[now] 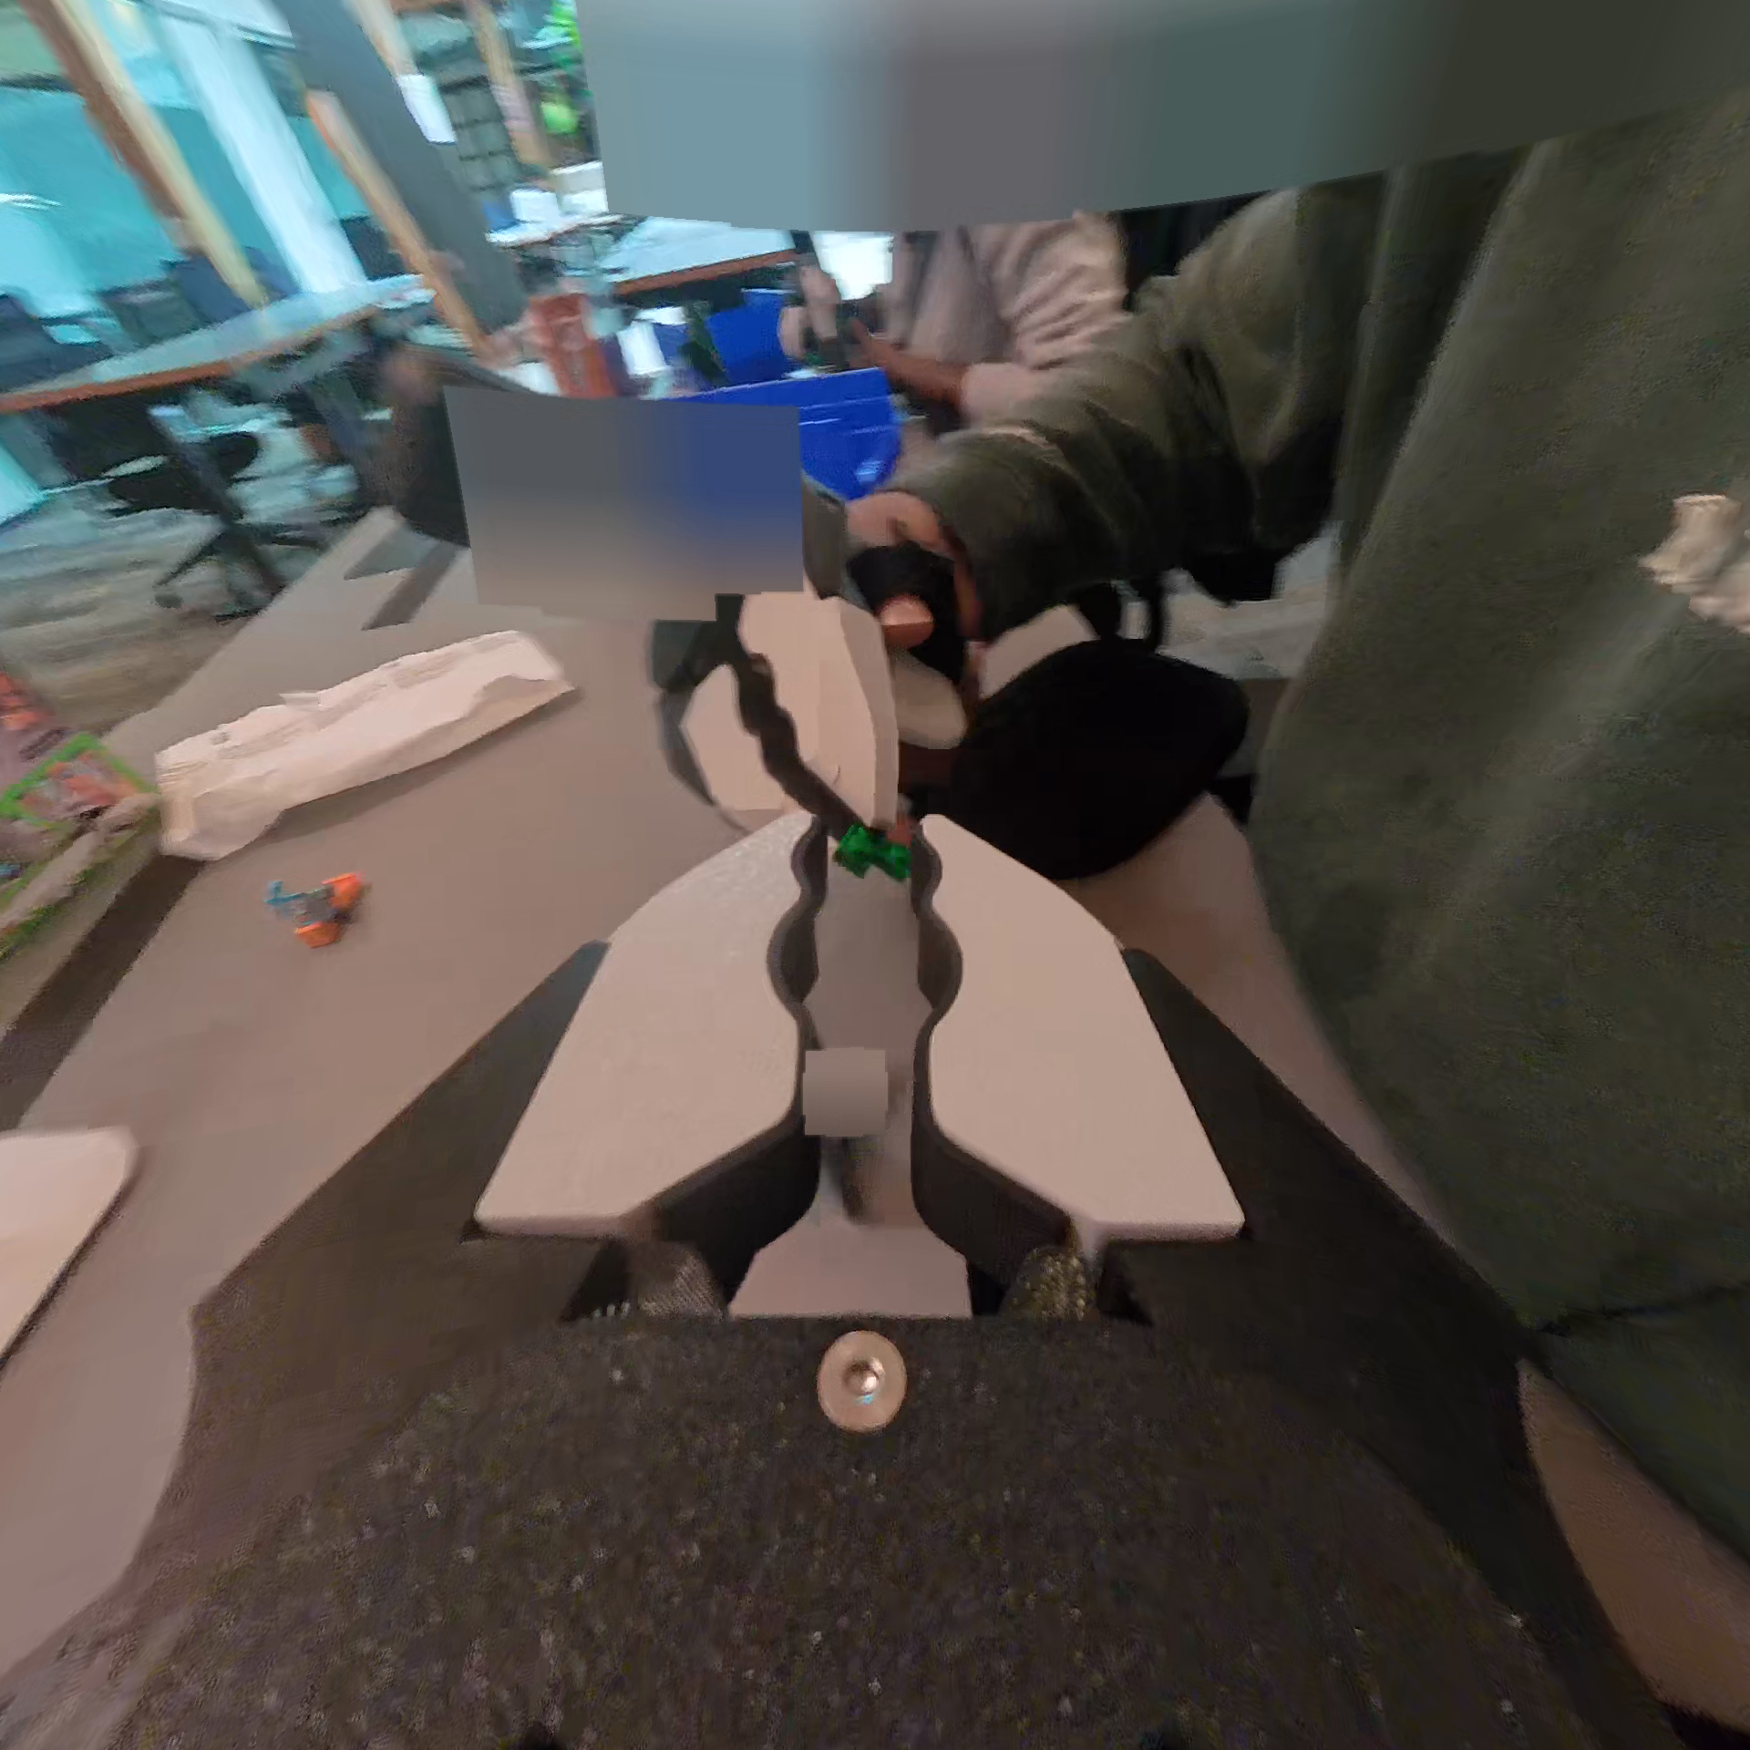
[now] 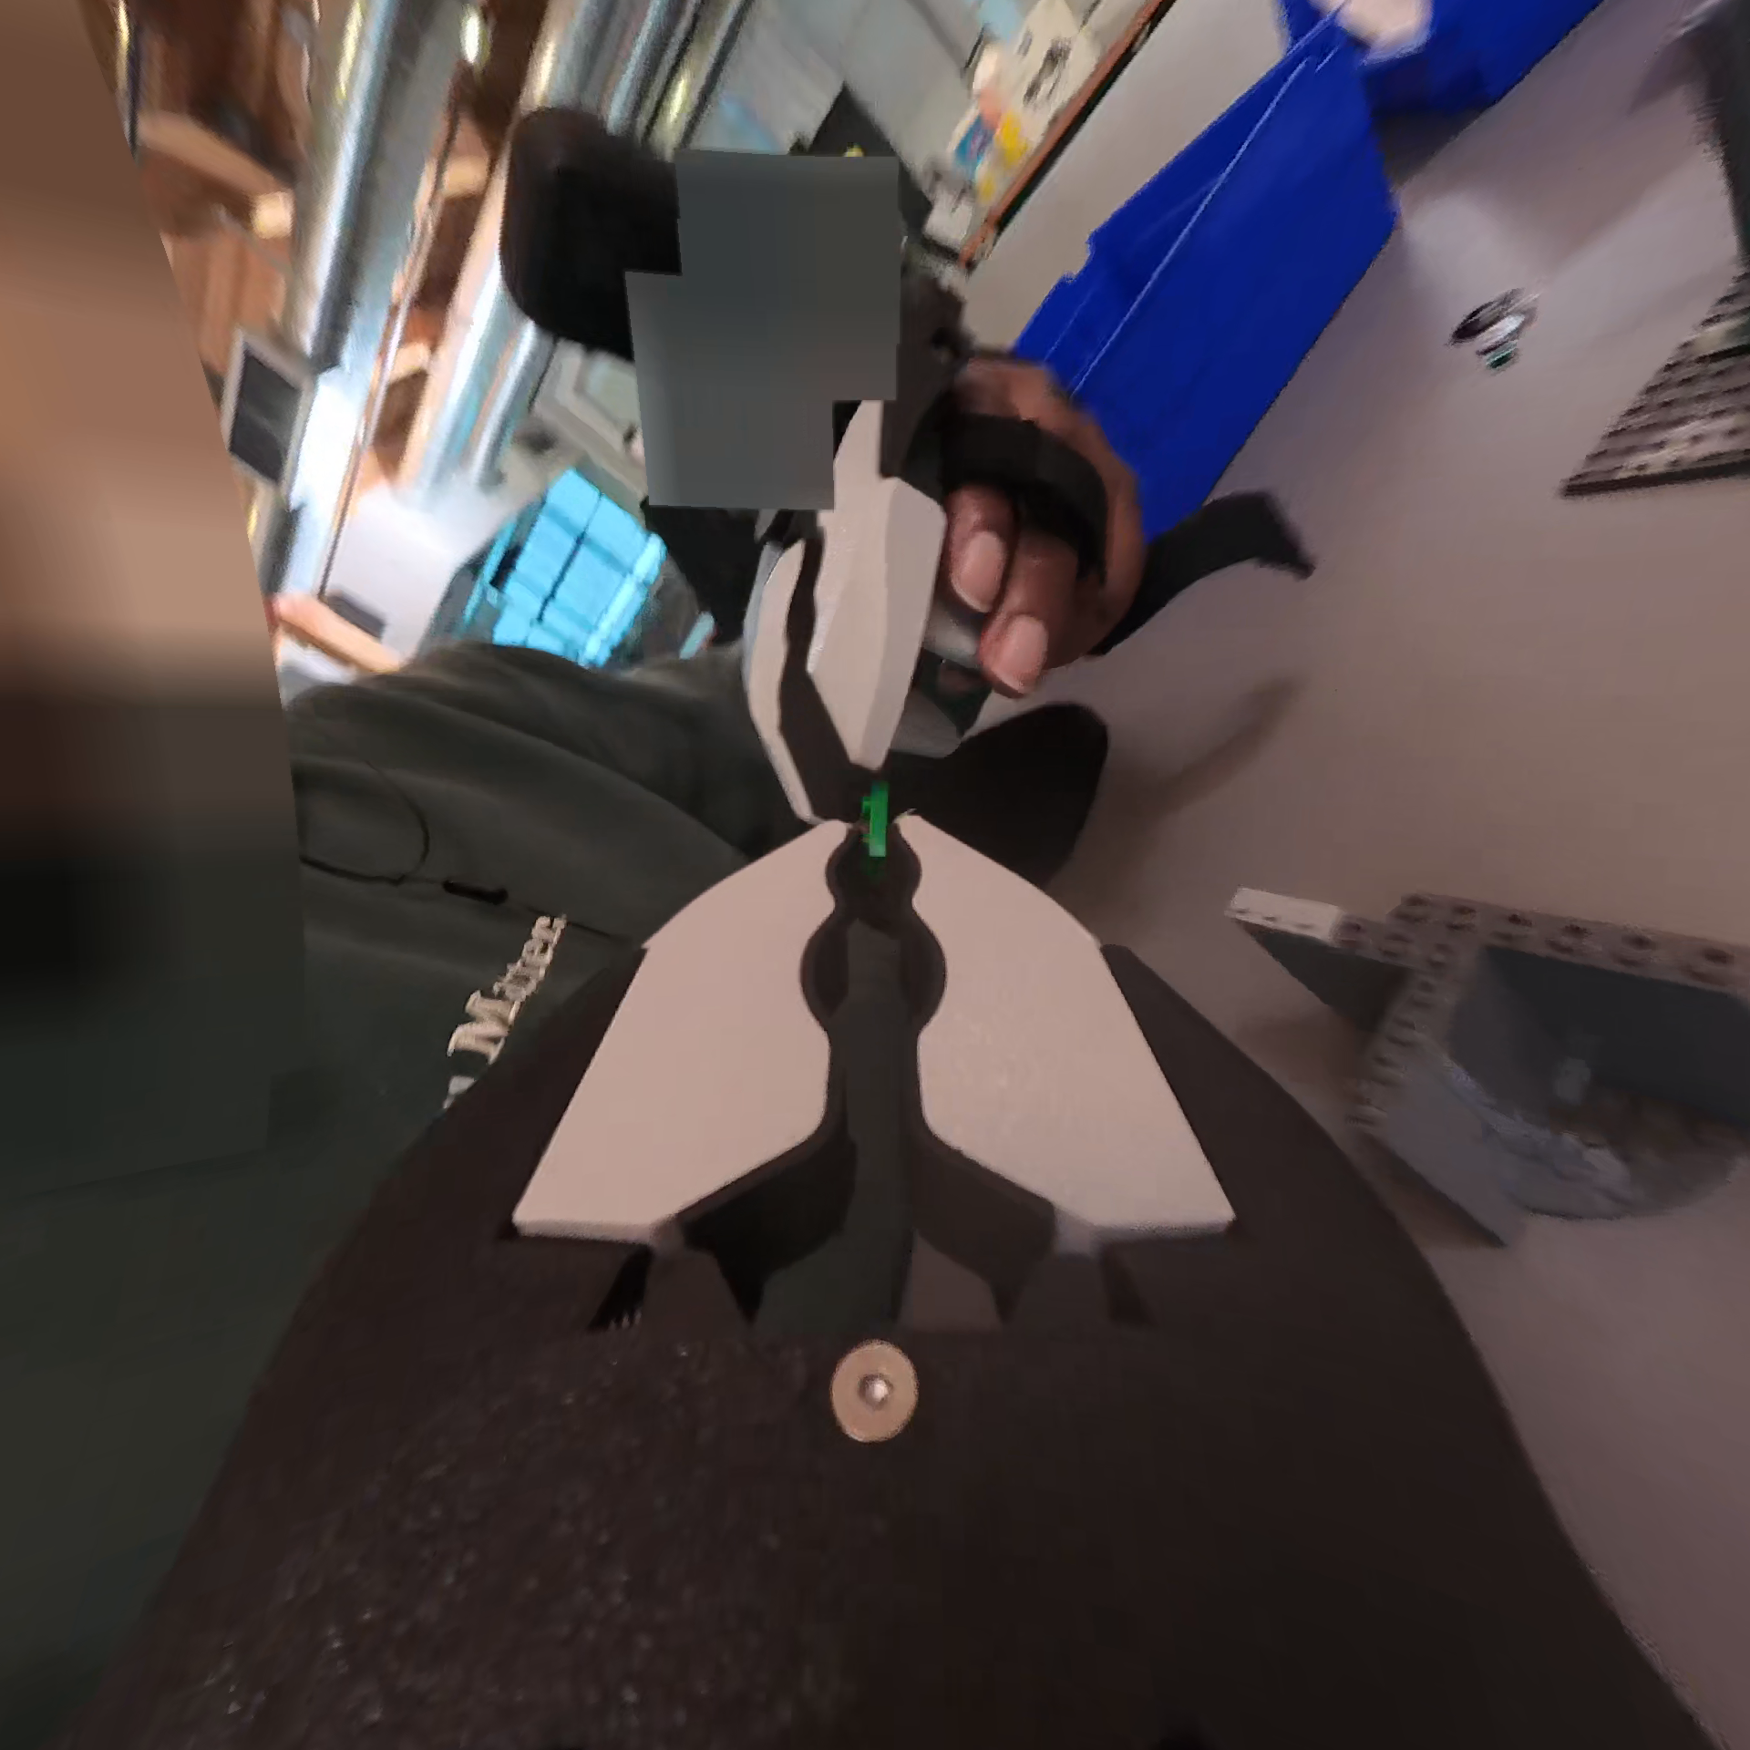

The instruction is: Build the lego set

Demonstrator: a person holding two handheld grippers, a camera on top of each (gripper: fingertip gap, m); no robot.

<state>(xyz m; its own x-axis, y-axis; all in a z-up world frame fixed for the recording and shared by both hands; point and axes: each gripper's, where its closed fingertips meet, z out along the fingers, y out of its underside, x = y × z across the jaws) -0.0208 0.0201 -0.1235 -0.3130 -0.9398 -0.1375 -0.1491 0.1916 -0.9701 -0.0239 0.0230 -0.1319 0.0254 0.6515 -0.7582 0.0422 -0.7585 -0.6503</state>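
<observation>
A small green lego piece is held in the air above the grey table, with a tiny brown bit beside it. My left gripper is shut on it from below, its fingers a narrow gap apart. My right gripper comes from above and meets the same piece tip to tip. In the right wrist view the green piece shows edge-on between the tips of my right gripper, which is shut on it. My left gripper touches its far end, held by a hand.
A white paper bag, a small orange and blue lego build and a lego box lie at the left. A blue bin, a grey studded lego structure and a dark baseplate are on the right. A green sweatshirt is close by. Less than 4 cm separates the two grippers' tips. The dark baseplate is about equally far from each gripper, around 25 centimetres.
</observation>
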